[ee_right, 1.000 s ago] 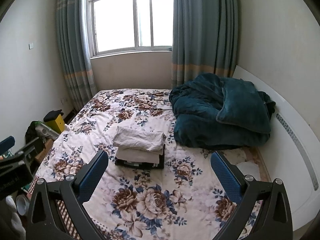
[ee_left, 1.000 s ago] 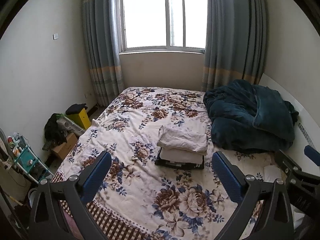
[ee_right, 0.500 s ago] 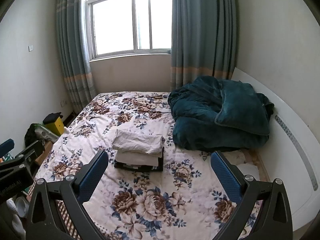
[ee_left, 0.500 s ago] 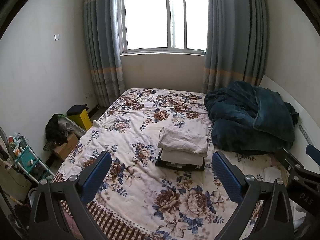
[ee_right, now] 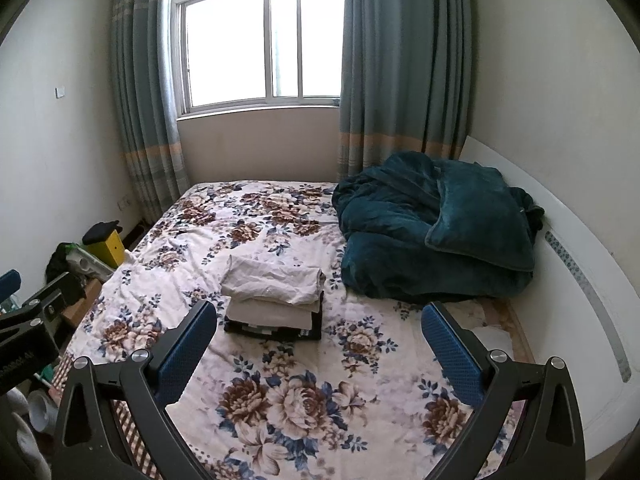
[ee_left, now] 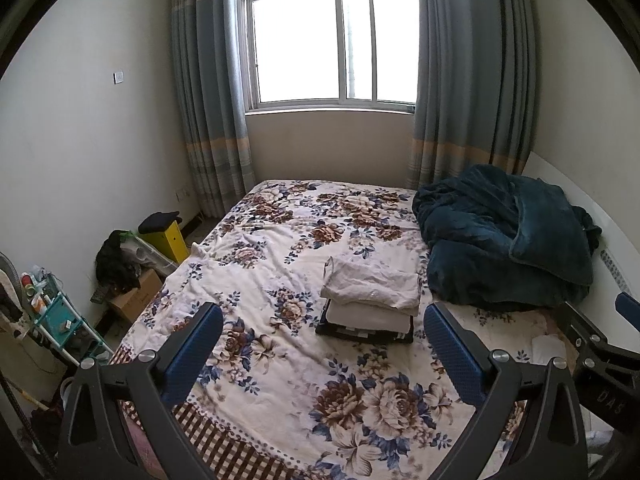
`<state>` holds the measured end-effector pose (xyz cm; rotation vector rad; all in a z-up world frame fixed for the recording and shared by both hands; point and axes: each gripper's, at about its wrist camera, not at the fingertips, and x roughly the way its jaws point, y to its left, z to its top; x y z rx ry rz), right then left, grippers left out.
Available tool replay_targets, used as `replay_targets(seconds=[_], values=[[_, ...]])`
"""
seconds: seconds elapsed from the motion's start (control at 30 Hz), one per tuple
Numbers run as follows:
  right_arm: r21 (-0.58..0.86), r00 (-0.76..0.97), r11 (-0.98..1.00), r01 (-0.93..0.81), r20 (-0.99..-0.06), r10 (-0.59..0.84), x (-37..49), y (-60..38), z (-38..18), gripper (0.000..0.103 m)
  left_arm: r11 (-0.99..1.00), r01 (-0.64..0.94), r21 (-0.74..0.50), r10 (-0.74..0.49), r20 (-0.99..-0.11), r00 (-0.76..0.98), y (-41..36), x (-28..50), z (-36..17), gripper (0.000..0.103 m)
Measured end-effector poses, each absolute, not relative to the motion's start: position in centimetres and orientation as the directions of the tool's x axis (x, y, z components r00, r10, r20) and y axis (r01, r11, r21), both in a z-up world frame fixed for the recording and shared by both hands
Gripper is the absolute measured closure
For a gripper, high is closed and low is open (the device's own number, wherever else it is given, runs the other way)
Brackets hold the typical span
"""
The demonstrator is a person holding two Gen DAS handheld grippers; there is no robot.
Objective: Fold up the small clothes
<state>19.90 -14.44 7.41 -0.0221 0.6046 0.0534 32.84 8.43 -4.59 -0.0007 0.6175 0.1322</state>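
Left black two-finger gripper (ee_left: 323,350) and right black two-finger gripper (ee_right: 319,346): spread wide, empty. Ahead on floral bedspread (ee_left: 276,264): neat stack of folded pale clothes (ee_left: 370,300).

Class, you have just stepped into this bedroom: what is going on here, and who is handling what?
Nobody is handling anything at this moment. A person holds two grippers above the floral bedspread; the left gripper and the right gripper are both open and empty. A stack of folded clothes sits mid-bed, pale garments on top of a dark one, so the folding looks done for these. A crumpled teal blanket lies beside the stack, by the headboard.
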Motion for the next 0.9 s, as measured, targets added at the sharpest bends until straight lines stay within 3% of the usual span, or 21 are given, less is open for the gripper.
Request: replay_targets(seconds=[0.9], values=[[-0.005,0.824,0.999,-0.050,-0.565,0.039,18.9,-15.0,7.7,0.000,0.991,-0.124,0.040,0.125,-0.559,0.820,7.9,31.8,-4.6,0.000]])
